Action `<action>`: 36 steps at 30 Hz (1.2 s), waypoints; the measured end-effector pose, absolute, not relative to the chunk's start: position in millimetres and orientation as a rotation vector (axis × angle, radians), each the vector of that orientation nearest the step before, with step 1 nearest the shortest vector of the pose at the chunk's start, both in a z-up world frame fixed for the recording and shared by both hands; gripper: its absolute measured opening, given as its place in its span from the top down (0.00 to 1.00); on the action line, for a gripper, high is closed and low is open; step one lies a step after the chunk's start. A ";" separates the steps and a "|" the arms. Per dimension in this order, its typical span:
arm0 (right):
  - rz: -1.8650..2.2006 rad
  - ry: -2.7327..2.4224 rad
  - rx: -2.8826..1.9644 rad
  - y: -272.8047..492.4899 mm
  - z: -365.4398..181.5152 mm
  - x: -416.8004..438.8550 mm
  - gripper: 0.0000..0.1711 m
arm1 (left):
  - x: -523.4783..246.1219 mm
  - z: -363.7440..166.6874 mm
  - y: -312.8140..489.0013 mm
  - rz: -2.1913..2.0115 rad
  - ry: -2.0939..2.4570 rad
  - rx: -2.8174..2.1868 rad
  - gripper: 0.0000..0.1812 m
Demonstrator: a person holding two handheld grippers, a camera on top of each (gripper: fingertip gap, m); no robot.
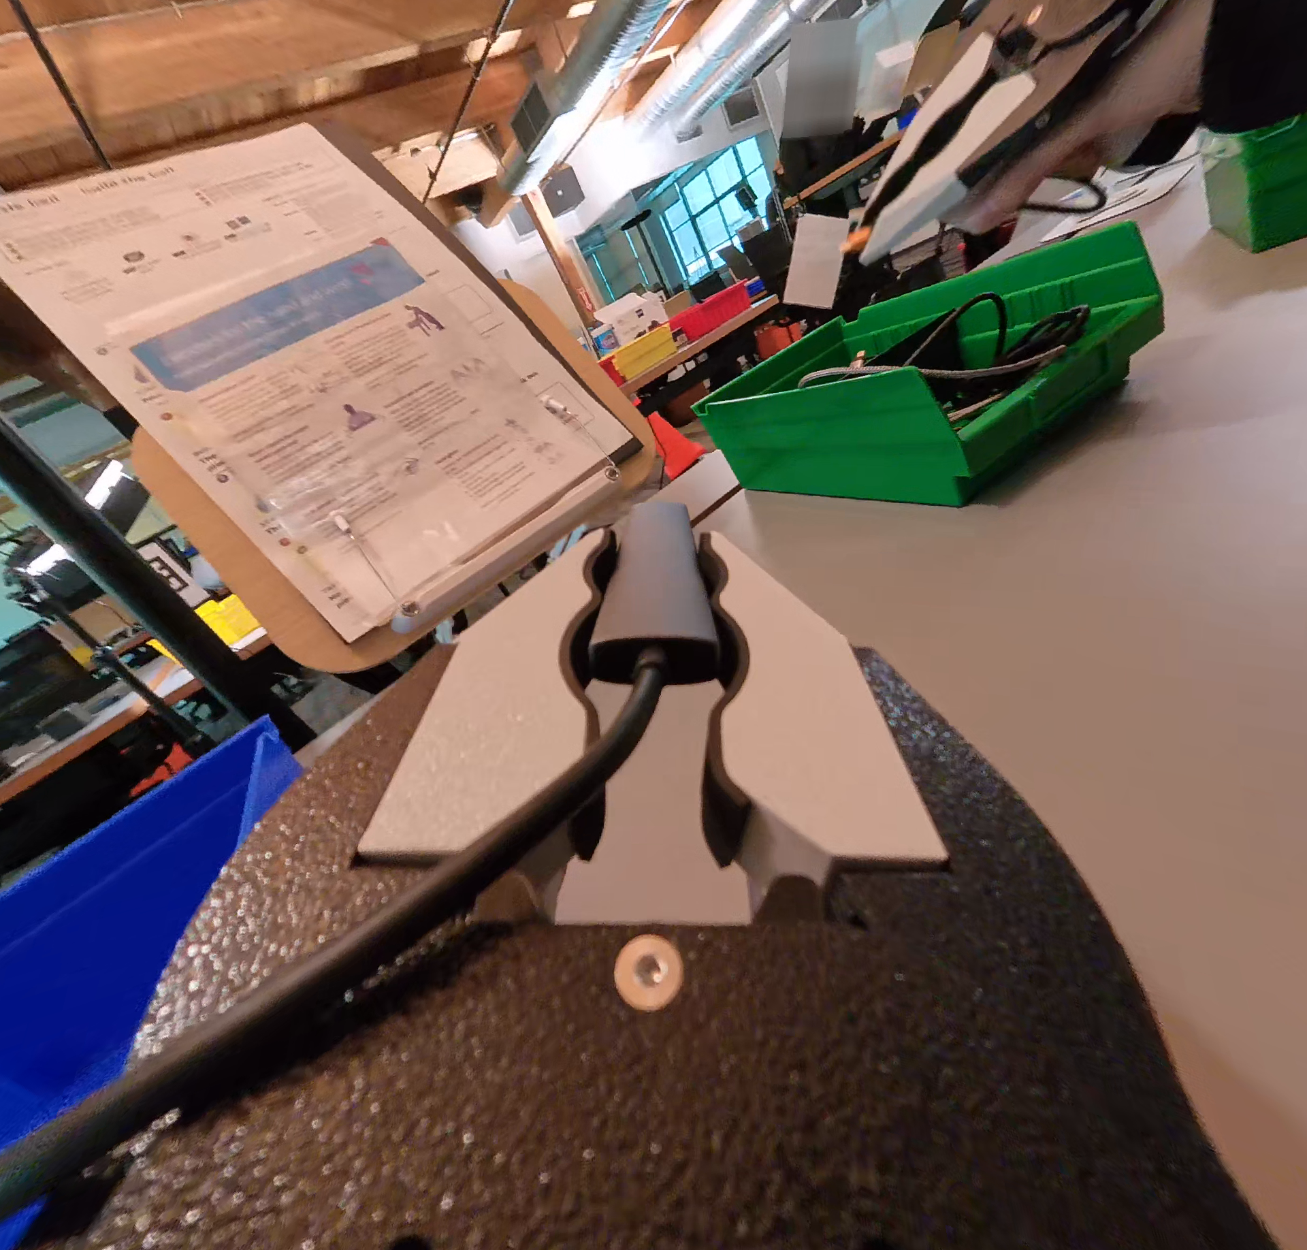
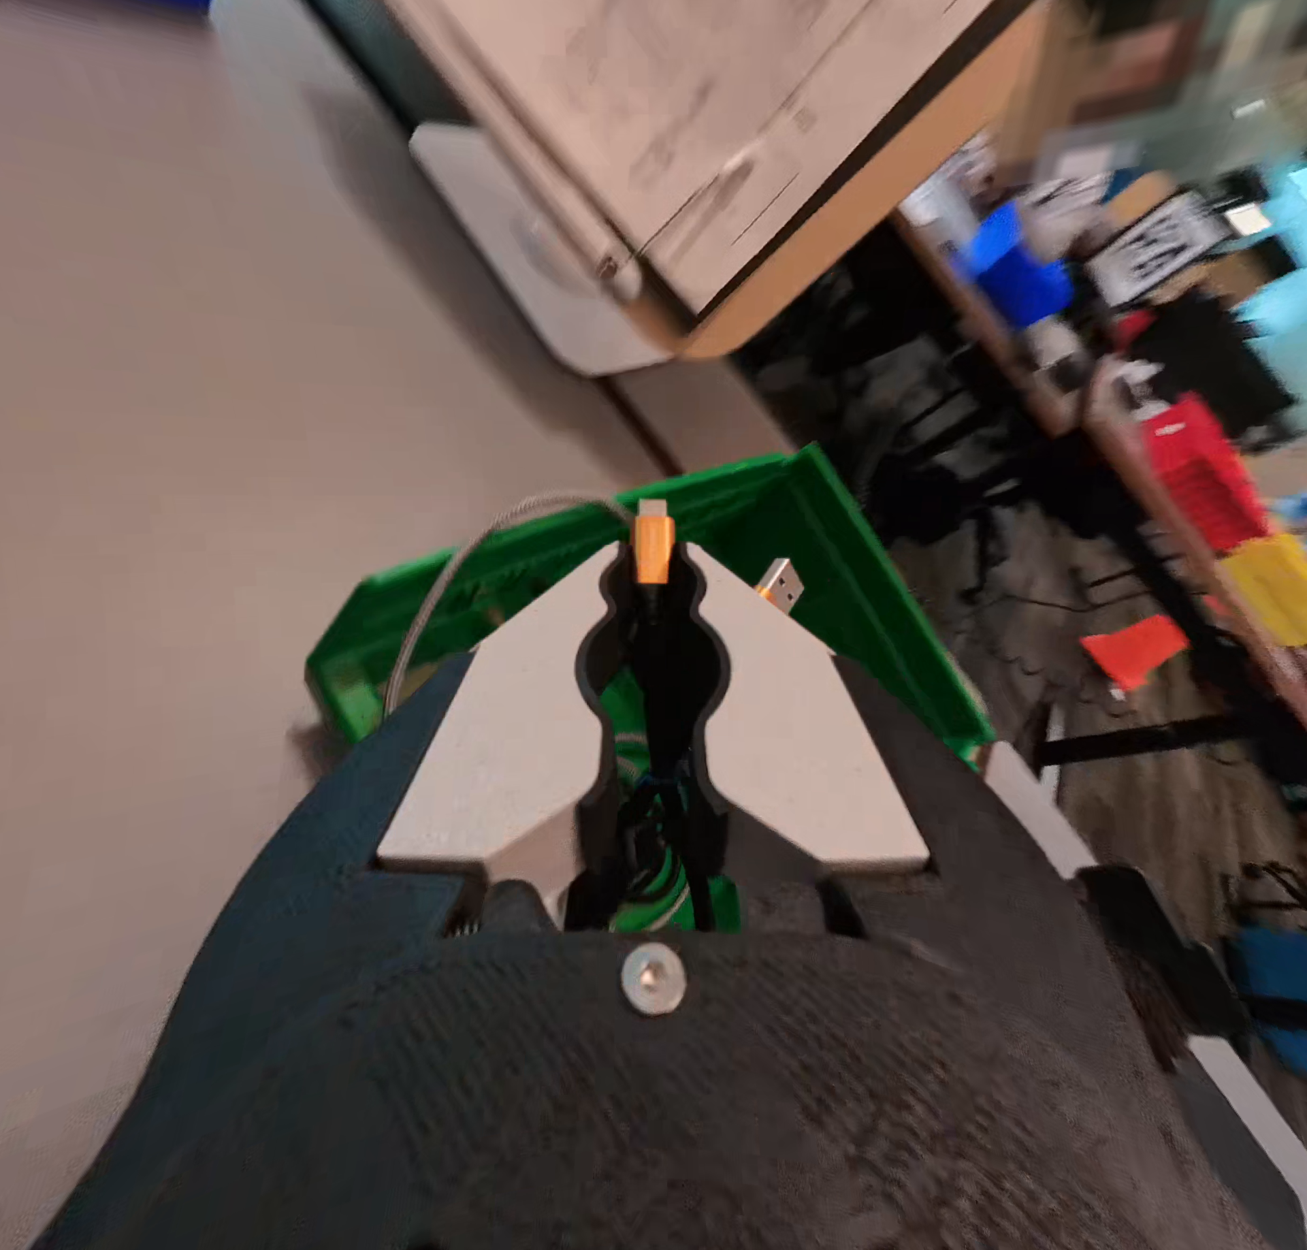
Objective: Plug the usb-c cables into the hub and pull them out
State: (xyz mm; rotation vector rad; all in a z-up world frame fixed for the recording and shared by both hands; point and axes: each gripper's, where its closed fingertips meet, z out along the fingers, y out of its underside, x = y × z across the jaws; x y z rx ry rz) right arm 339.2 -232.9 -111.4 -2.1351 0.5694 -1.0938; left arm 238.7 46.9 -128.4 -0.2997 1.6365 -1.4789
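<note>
left hand-held gripper (image 1: 654, 579) clamped on a dark grey slim metal hub (image 1: 654, 590), its black cord (image 1: 495, 855) trailing back over the gripper body, held above the pale grey worktop (image 1: 1025, 650). right hand-held gripper (image 2: 654, 558) pinching an orange-shelled usb-c cable plug (image 2: 652, 547), silver tip forward, grey braided cable (image 2: 452, 579) looping left, poised over the green plastic bin (image 2: 834, 551) of cables. blue bin (image 1: 106, 933) at left.
</note>
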 end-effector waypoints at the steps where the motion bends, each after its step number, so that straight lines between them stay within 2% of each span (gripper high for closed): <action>1: -1.017 0.556 -2.231 -235.2 -128.3 338.4 0.92 | 239.9 -129.2 47.5 -1.484 1.640 -0.312 0.88; 3: -1.050 0.578 -2.367 -250.3 -141.1 341.6 0.74 | 240.2 -130.7 48.1 -1.494 1.652 -0.314 0.88; 5: -1.056 0.590 -2.375 -250.3 -133.7 339.5 0.67 | 240.2 -130.5 49.4 -1.511 1.651 -0.324 0.88; 9: -0.904 0.563 -2.108 -198.2 -96.1 316.1 0.61 | 235.3 -134.4 42.2 -1.566 1.704 -0.295 0.88; 13: -0.242 0.303 -1.854 -80.9 -97.1 228.0 0.55 | 199.9 -131.4 16.4 -1.936 1.834 -0.156 0.88; 18: -0.052 0.121 -1.759 -15.7 -125.7 168.8 0.59 | 170.2 -121.6 12.8 -2.274 1.891 -0.049 0.88; 24: 0.002 0.090 -1.642 -0.3 -123.0 154.5 0.85 | 152.6 -121.1 7.6 -2.372 1.934 0.052 0.88; 25: 0.000 0.083 -1.638 -0.1 -122.8 153.5 0.87 | 152.4 -122.0 7.2 -2.370 1.940 0.053 0.88; 32: -0.094 0.037 -1.688 -7.2 -119.9 152.3 0.87 | 152.8 -122.9 3.6 -2.370 1.911 0.038 0.86; 34: -0.190 0.063 -1.674 -22.5 -104.8 162.3 0.87 | 164.6 -128.0 2.3 -2.298 1.882 -0.052 0.63; 36: -0.309 0.107 -1.634 -47.7 -77.7 175.4 0.87 | 164.1 -137.4 -2.2 -2.264 1.973 -0.077 0.53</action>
